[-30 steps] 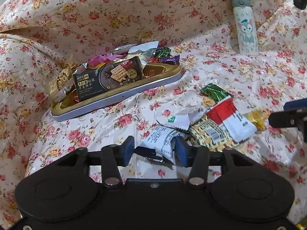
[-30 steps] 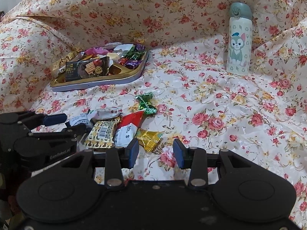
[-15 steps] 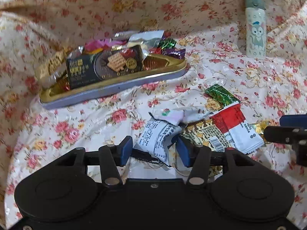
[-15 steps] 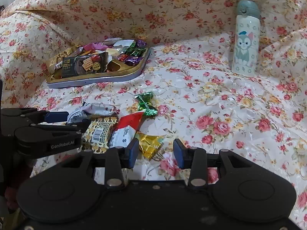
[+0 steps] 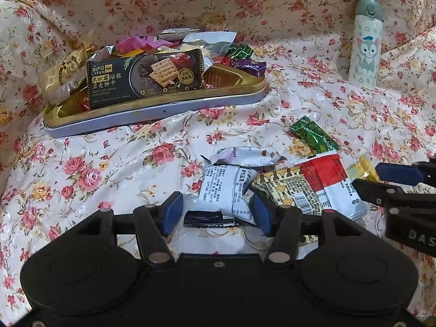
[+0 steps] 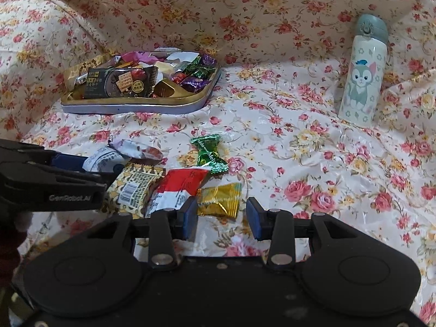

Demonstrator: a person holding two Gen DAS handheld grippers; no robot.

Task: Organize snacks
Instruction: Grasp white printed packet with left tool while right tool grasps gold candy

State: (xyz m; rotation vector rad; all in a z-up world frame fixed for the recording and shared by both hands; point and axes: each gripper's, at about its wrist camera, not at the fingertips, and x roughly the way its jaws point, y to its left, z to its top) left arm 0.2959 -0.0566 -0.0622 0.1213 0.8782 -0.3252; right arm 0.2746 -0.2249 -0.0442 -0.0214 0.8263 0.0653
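Observation:
A gold-lined tin tray [image 5: 152, 111] [image 6: 136, 106] at the back left holds several snacks, with a black cracker pack [image 5: 144, 77] in front. Loose snacks lie on the floral cloth: a white printed packet [image 5: 226, 190] [image 6: 105, 158], a pale packet [image 5: 250, 155], a yellow-patterned pack [image 5: 286, 190] [image 6: 136, 185], a red-and-white pack [image 5: 329, 179] [image 6: 177, 188], a green candy [image 5: 313, 135] [image 6: 211, 154] and a gold candy [image 6: 219, 199]. My left gripper [image 5: 216, 212] is open with its pads on either side of the white printed packet. My right gripper [image 6: 222, 218] is open, just in front of the gold candy.
A white cat-print bottle [image 5: 365, 43] [image 6: 363, 70] with a grey cap stands upright at the back right. The floral cloth [image 6: 313, 163] covers the whole surface and rises as a wall behind the tray. The right gripper shows at the right edge of the left wrist view [image 5: 400, 179].
My left gripper moved forward around the white printed packet, jaws still apart. My right gripper moved a little closer to the gold candy.

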